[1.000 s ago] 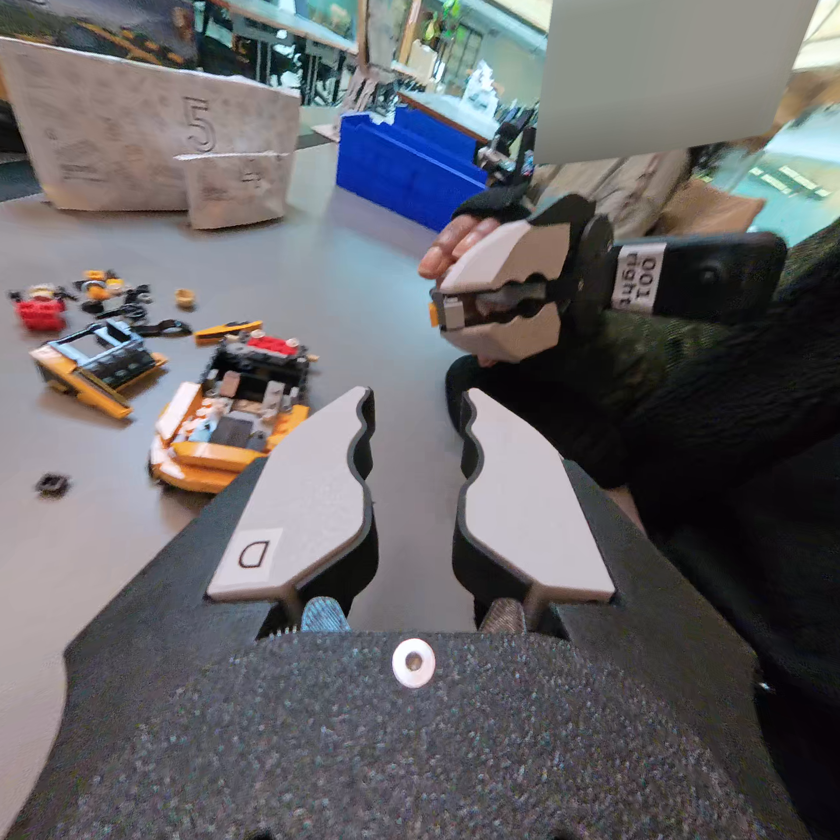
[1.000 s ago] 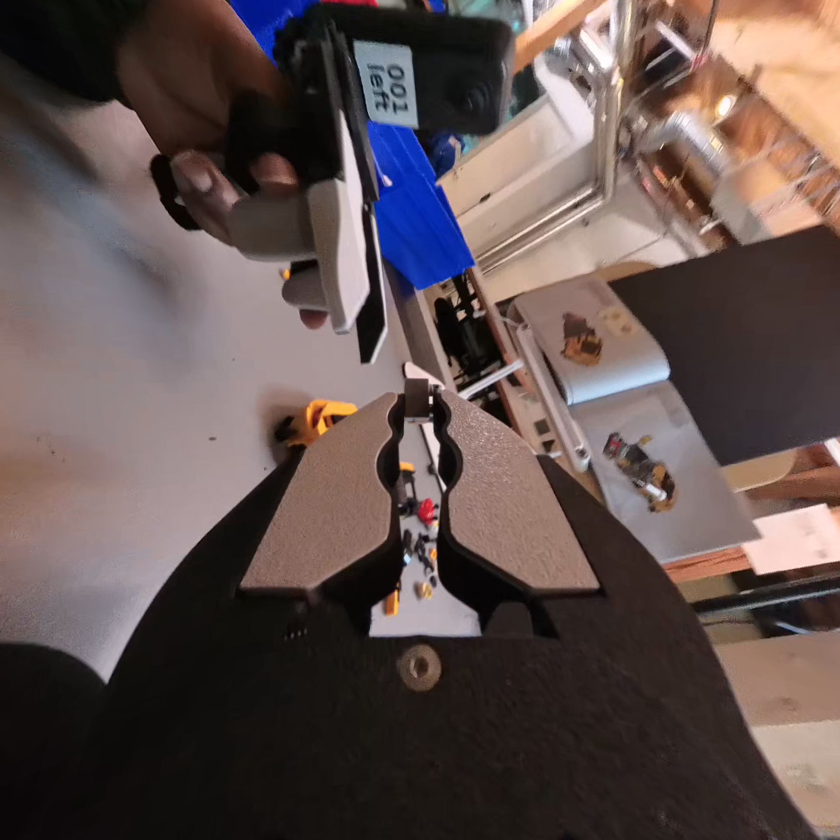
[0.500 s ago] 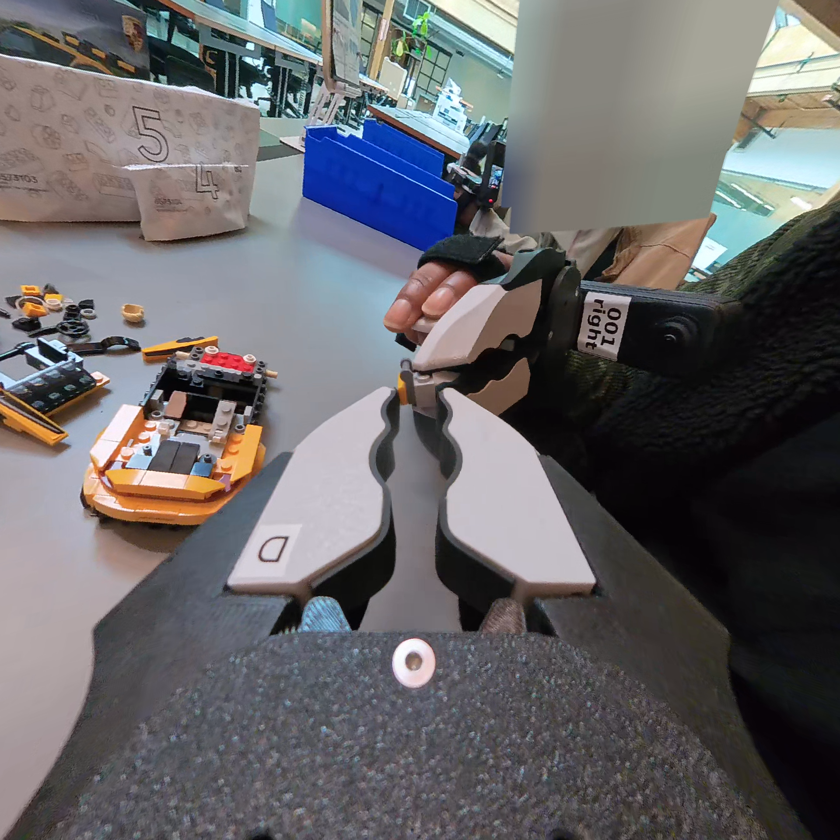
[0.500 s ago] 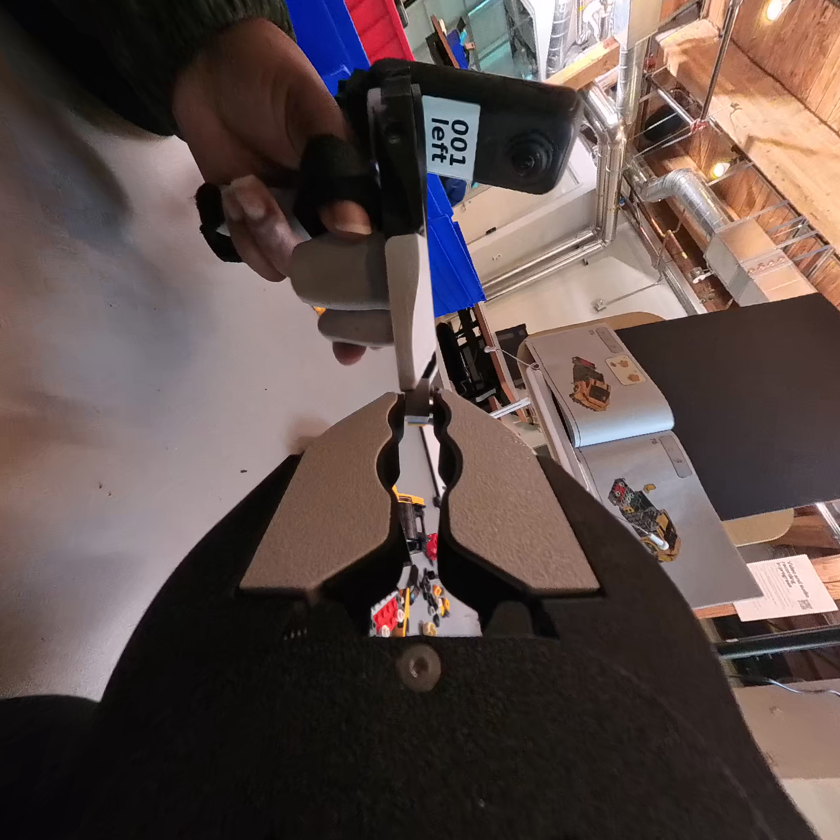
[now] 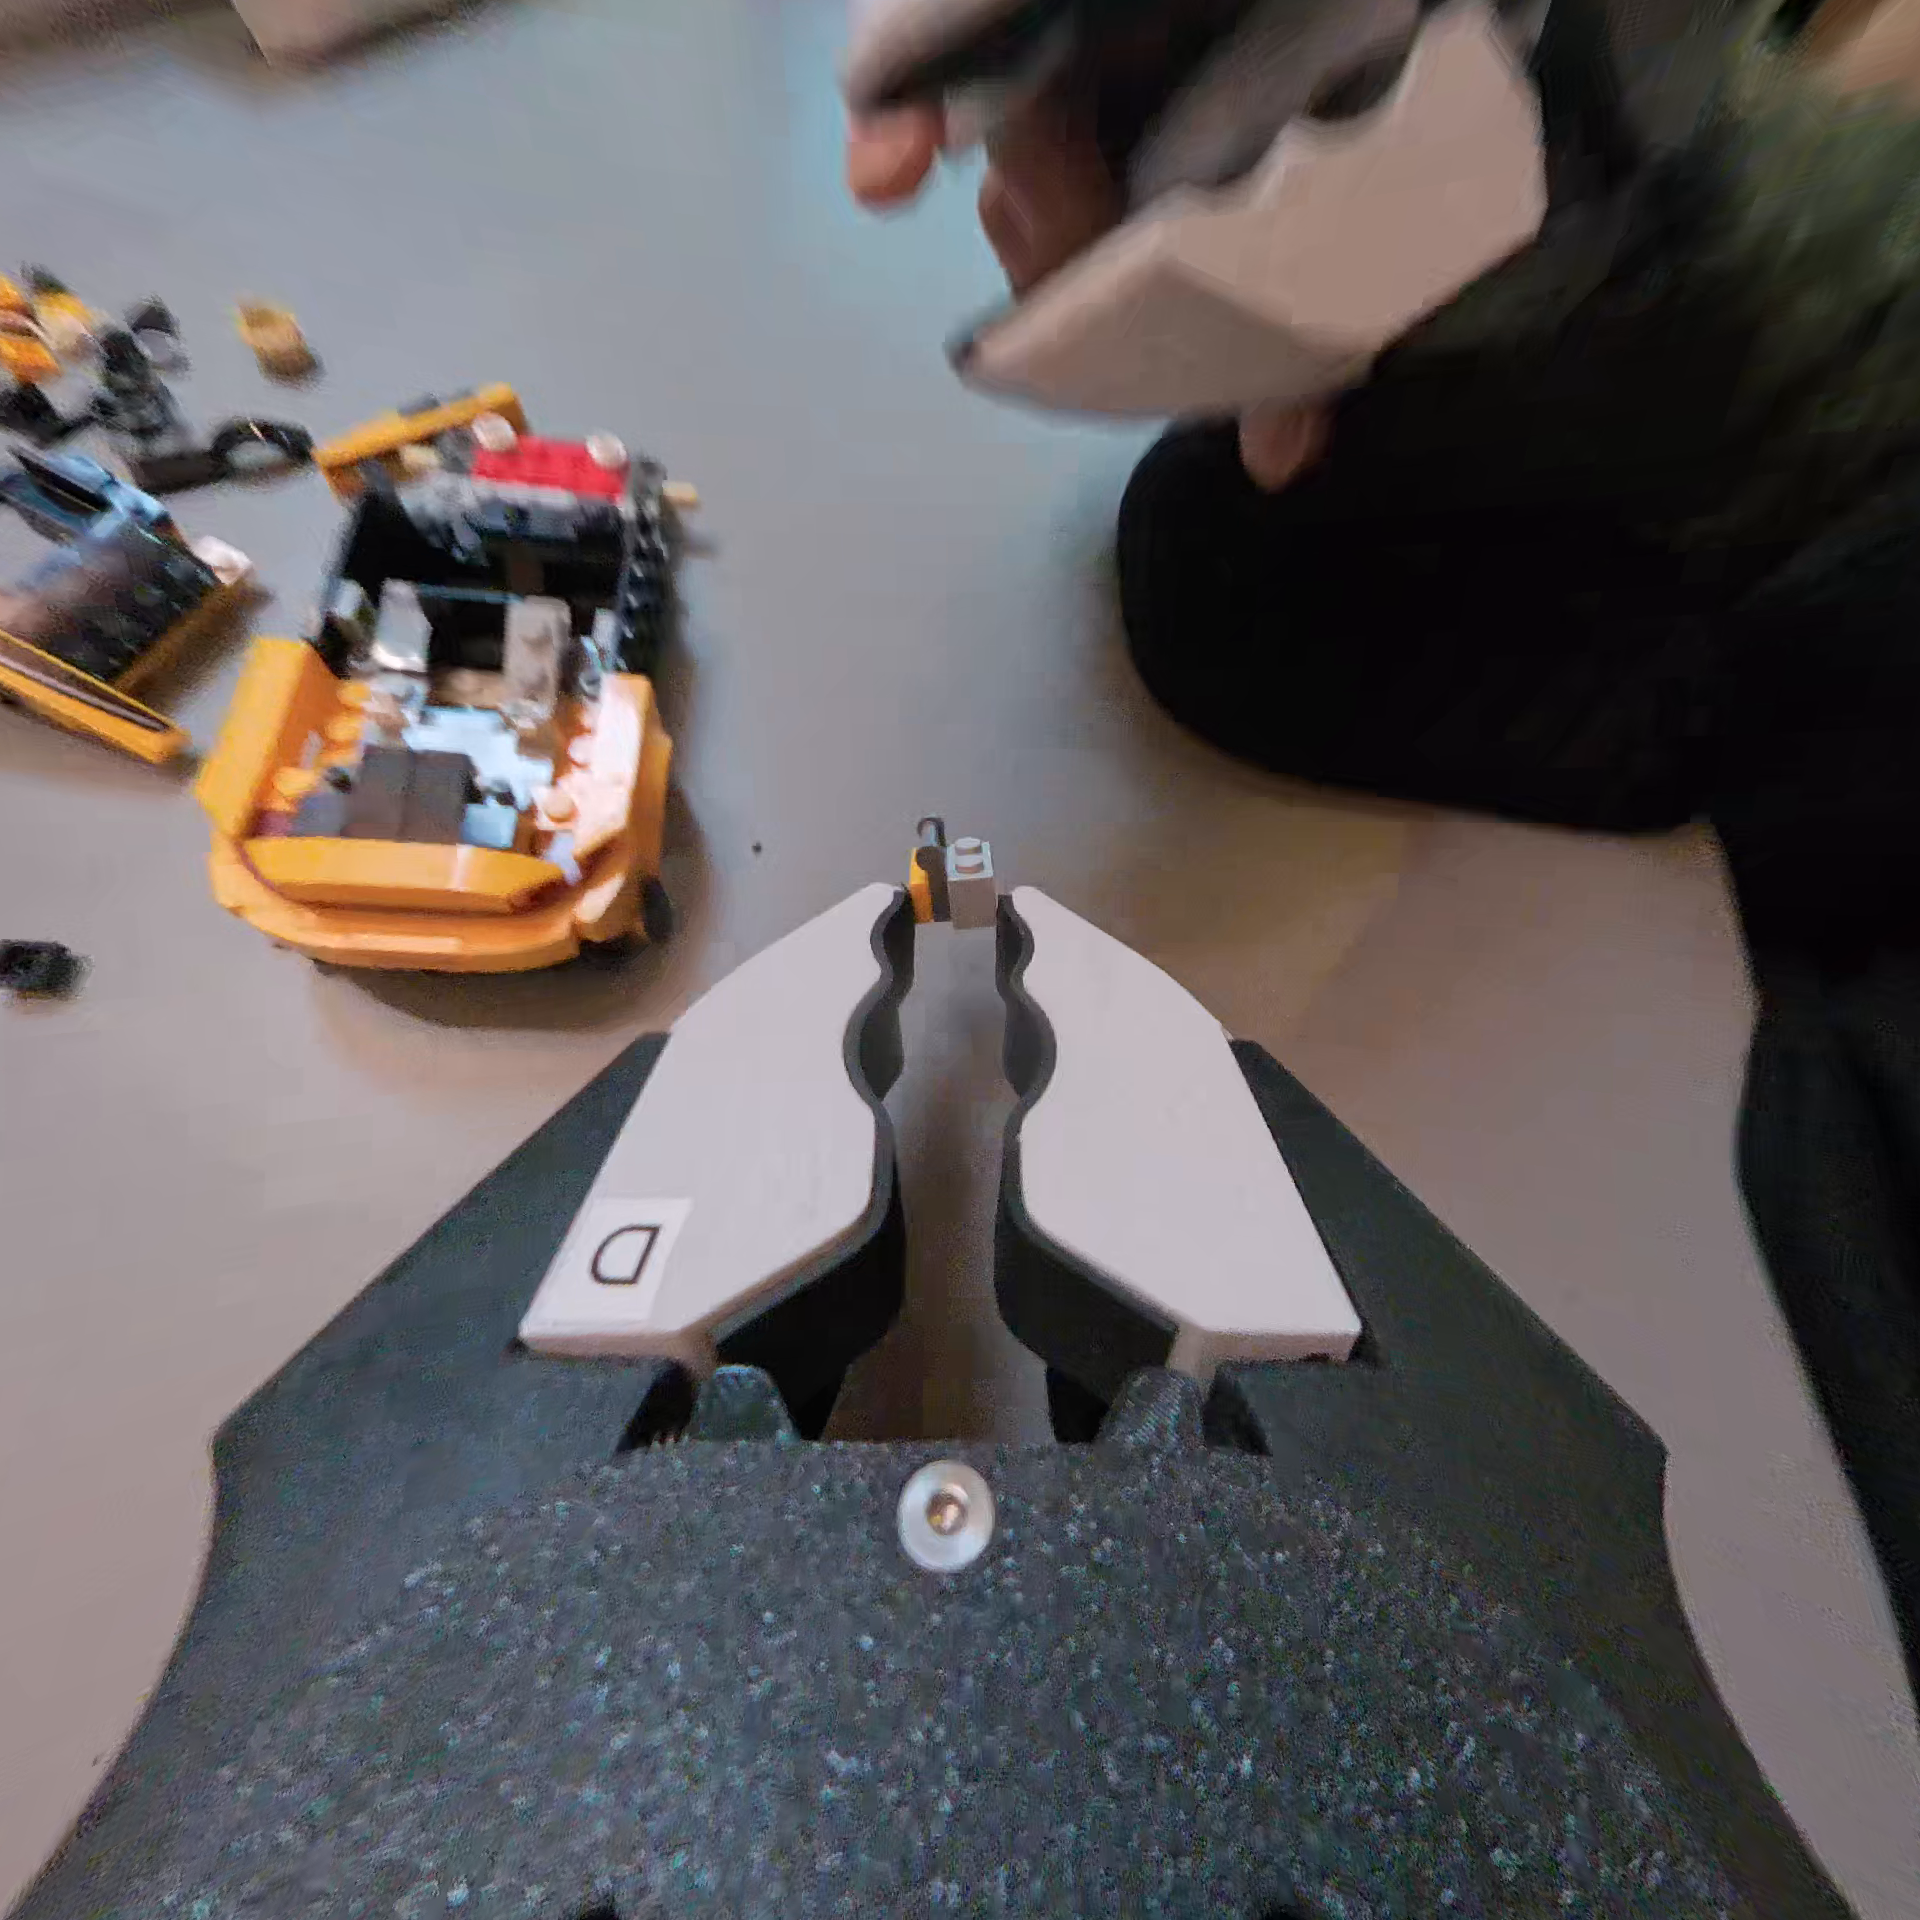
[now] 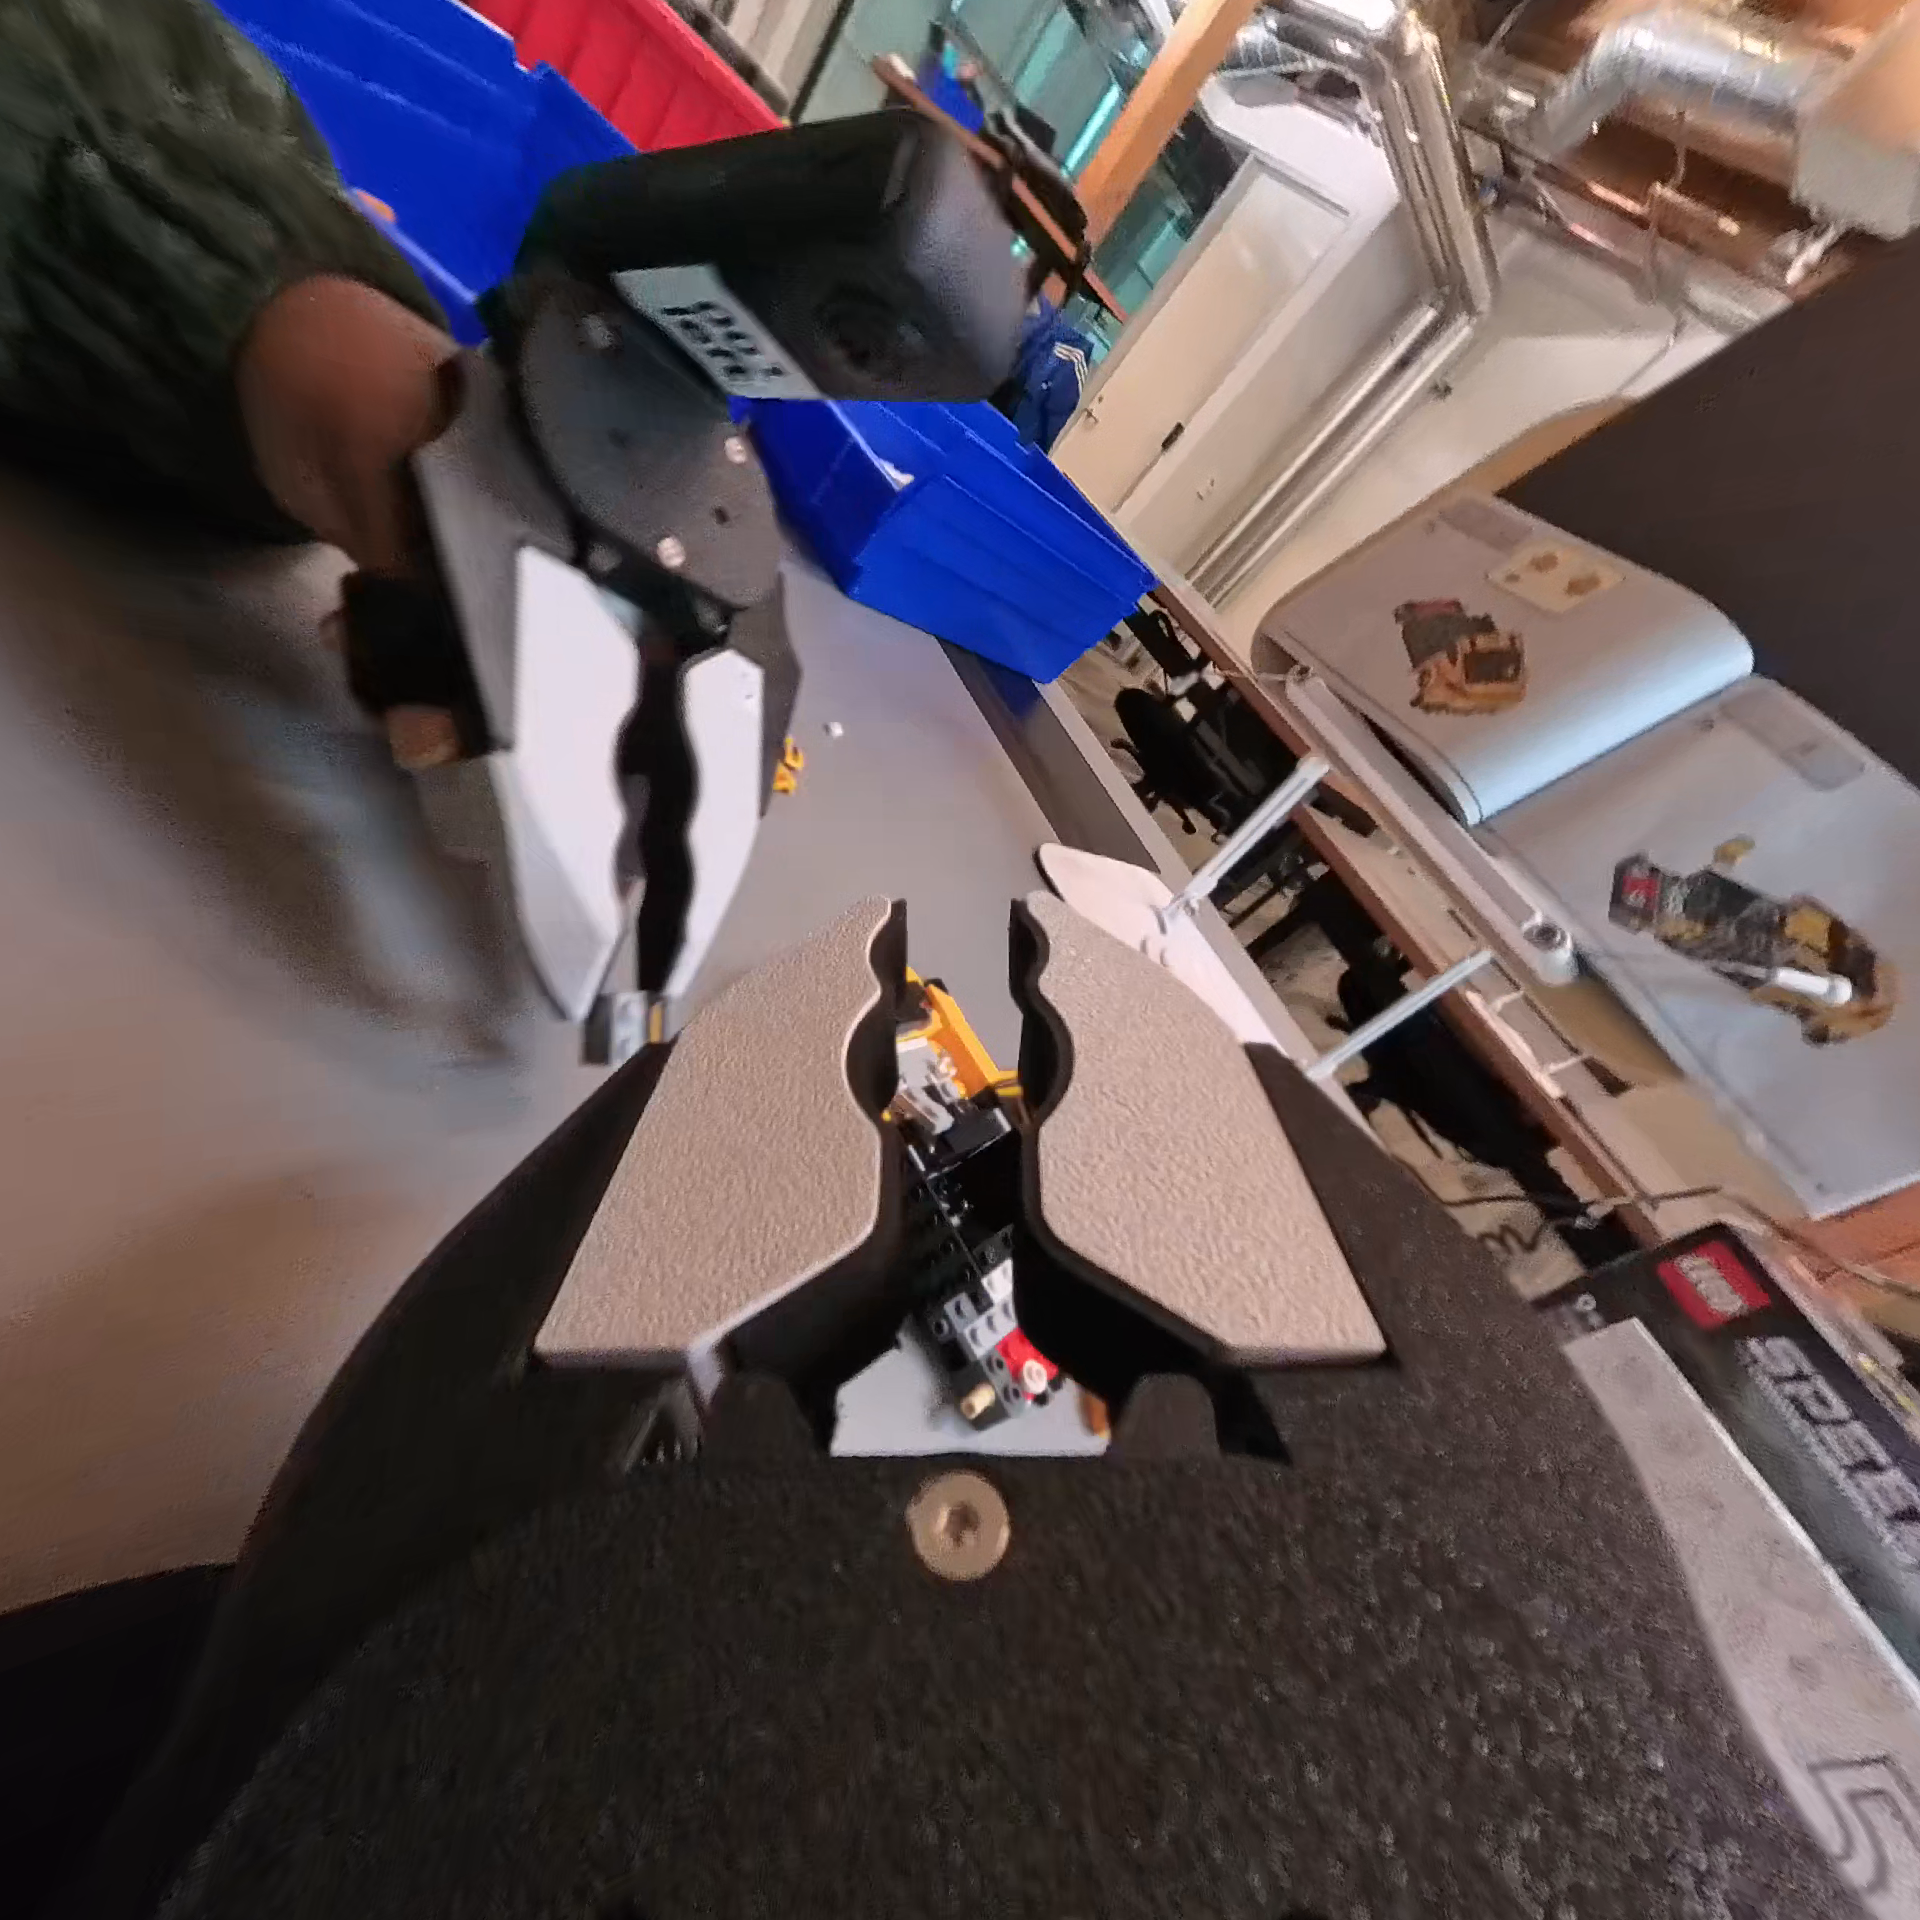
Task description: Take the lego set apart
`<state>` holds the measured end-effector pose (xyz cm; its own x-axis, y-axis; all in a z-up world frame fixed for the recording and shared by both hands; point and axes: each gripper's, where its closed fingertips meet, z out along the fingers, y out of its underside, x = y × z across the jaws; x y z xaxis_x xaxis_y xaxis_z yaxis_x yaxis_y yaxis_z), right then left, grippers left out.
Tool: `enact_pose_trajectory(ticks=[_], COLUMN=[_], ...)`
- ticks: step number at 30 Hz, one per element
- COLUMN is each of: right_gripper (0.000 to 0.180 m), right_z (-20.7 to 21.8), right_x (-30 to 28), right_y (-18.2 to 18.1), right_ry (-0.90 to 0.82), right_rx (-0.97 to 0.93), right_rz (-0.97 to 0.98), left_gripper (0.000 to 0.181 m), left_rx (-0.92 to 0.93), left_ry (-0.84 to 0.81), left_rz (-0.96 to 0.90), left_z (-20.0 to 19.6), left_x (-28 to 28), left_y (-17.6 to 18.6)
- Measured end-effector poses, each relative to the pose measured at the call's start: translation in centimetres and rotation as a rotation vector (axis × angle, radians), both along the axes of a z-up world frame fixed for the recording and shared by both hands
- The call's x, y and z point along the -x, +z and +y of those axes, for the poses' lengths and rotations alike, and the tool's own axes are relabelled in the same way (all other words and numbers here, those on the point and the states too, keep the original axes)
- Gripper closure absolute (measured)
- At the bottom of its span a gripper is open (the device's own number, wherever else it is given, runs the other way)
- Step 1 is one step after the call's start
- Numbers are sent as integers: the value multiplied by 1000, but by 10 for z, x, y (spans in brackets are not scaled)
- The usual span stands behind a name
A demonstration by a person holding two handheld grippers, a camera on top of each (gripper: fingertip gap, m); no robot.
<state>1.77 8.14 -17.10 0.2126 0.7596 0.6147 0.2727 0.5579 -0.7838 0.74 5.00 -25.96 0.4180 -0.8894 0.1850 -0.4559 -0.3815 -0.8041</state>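
Small brick cluster pinched in the left tongs, car chassis waiting on the surface

At far left lie loose black and orange parts (image 5: 114, 374) and a detached orange-and-black body panel (image 5: 94, 623); just right of them sits the half-stripped orange car chassis (image 5: 436, 727) on the grey surface (image 5: 894, 312). It looks light and rigid, its studded joints likely to pop suddenly, so I would brace the broad orange hull and pull at a plate's edge. The left tongs (image 5: 954, 902) are clenched on a tiny grey-and-orange brick cluster (image 5: 961, 878), held only at the tips; small and smooth, it could twist out. The right tongs (image 6: 956, 920) stand parted and empty above the chassis, blurred in the left wrist view.
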Motion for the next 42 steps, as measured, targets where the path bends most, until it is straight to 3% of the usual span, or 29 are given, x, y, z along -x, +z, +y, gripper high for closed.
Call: enact_pose_trajectory(ticks=[4, 11, 16, 20, 23, 28, 31, 33, 35, 42], right_gripper=[163, 165, 165, 166, 161, 148, 144, 154, 180, 180], right_z=[12, 21, 27, 31, 32, 47, 58, 66, 73, 126], right_x=[-3, -4, -7, -9, -13, -25, -28, -28, -25, 29], right_y=[-3, -11, -14, -11, -1, 12, 15, 19, 27, 93], right_ry=[-48, -89, -111, -127, -134, -212, -256, -282, -289, -307], right_rx=[65, 83, 105, 114, 106, 150, 193, 223, 238, 167], right_rz=[17, -12, -10, 10, 73, 173, 211, 224, 231, 183], left_gripper=[166, 157, 143, 140, 147, 178, 181, 181, 181, 181], left_rx=[-65, -64, -87, -184, -287, -530, -592, -592, -599, -623], left_ry=[-34, -49, -61, -33, 91, 339, 450, 503, 534, 628], left_rz=[132, 176, 98, -45, -133, -245, -264, -269, -272, -302], left_z=[-4, -6, -7, 0, 18, 43, 53, 60, 67, 97], left_x=[-1, 1, -4, -4, 12, 62, 90, 103, 113, 139], left_y=[-18, -26, -12, 22, 51, 106, 122, 125, 127, 153])
